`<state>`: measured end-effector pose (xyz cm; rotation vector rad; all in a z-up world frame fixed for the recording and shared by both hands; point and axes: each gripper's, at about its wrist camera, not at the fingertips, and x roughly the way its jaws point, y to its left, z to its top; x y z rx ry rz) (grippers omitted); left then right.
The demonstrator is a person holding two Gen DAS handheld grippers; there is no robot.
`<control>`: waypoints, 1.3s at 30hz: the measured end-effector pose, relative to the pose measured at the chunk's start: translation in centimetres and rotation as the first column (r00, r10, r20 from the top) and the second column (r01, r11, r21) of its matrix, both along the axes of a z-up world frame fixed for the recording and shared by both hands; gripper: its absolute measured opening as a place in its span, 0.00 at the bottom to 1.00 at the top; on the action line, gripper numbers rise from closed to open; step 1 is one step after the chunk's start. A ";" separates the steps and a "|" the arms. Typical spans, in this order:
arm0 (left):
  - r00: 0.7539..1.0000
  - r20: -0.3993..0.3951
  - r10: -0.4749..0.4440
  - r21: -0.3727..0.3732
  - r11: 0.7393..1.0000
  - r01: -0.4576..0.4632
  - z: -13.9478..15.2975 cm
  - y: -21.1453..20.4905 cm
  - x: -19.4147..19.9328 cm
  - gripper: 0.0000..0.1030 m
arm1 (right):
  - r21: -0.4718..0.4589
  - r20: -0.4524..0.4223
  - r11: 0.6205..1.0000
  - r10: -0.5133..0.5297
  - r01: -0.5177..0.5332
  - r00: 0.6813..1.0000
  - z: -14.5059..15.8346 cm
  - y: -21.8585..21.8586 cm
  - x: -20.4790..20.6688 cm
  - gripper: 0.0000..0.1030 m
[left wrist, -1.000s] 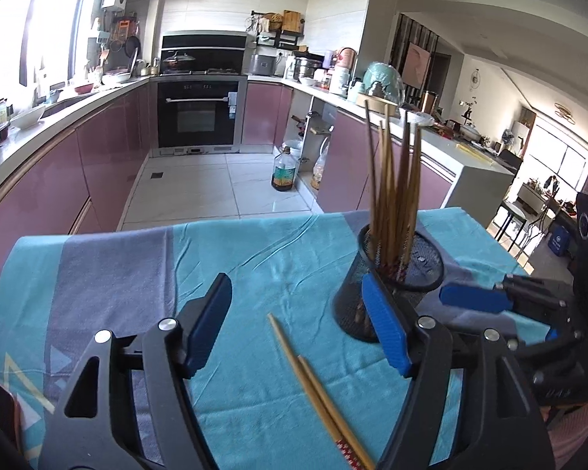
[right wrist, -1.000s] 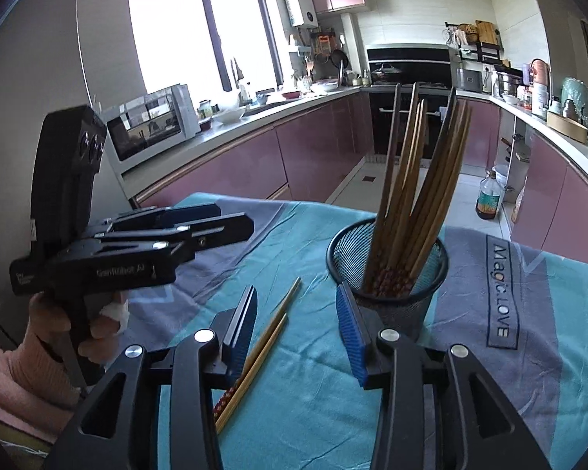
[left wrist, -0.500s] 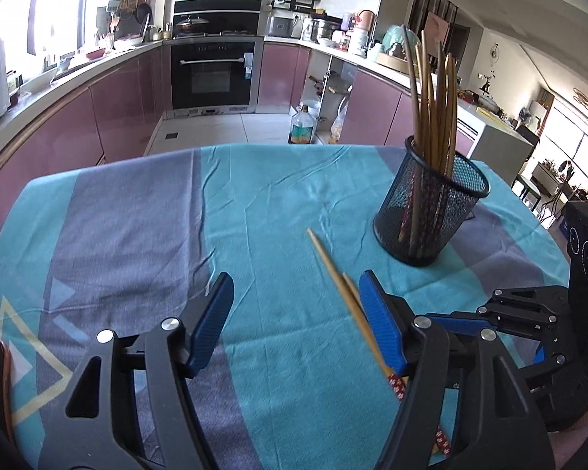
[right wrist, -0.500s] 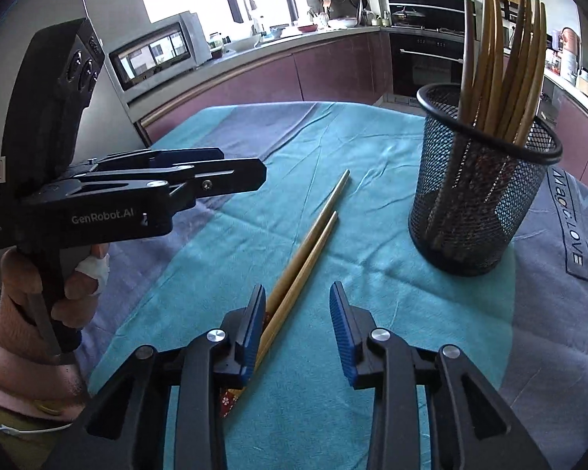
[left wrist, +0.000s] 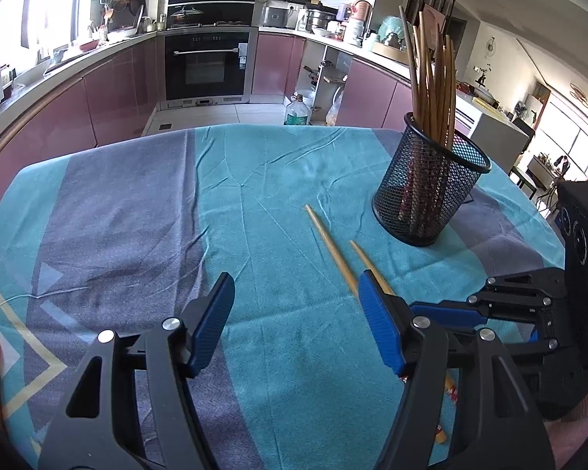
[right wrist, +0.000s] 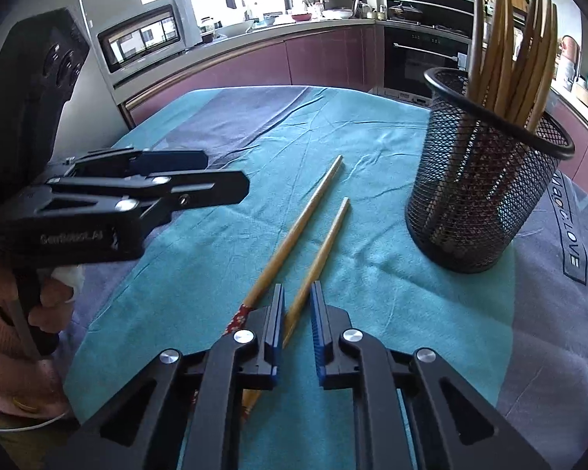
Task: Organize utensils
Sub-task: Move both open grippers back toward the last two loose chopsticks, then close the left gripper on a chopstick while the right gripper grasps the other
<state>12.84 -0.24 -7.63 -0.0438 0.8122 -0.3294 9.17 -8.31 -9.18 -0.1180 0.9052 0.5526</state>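
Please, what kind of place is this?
Most likely a home kitchen: a built-in oven among purple cabinets, a microwave on the counter, and a cloth-covered table.

matt teal-and-grey cloth table cover [left wrist: 254, 180] was creased | black wire-mesh metal cup [right wrist: 486, 180] | smooth tan wooden chopsticks [right wrist: 294, 231]

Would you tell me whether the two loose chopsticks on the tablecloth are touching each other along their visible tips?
Apart. The right wrist view shows the longer chopstick and shorter chopstick with teal tablecloth between their tips; nearer the gripper they converge and are hidden.
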 end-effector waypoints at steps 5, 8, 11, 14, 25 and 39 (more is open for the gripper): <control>1.000 -0.011 -0.028 0.012 1.000 0.028 -0.6 -0.9 0.1 0.59 | 0.033 -0.013 0.999 -0.040 0.040 0.999 -0.1 -1.3 1.1 0.06; 0.999 -0.024 -0.047 0.021 0.999 0.048 -1.0 -1.7 0.4 0.56 | 0.047 -0.017 0.997 -0.058 0.058 0.998 -0.2 -1.8 1.6 0.06; 0.997 -0.040 -0.071 0.028 0.997 0.073 -1.4 -2.6 0.7 0.54 | 0.053 -0.017 0.996 -0.071 0.072 0.997 -0.2 -2.2 2.2 0.06; 0.994 -0.051 -0.092 0.038 0.995 0.094 -1.8 -3.5 1.0 0.51 | 0.061 -0.023 0.995 -0.075 0.076 0.997 -0.3 -2.5 2.4 0.06; 0.991 -0.082 -0.109 0.066 0.991 0.114 -2.8 -5.1 1.8 0.41 | 0.068 -0.027 0.995 -0.078 0.080 0.997 -0.3 -3.3 2.6 0.06; 0.991 -0.084 -0.104 0.084 0.990 0.111 -3.1 -5.3 2.5 0.32 | 0.063 -0.023 0.995 -0.073 0.075 0.997 -0.4 -2.8 3.0 0.07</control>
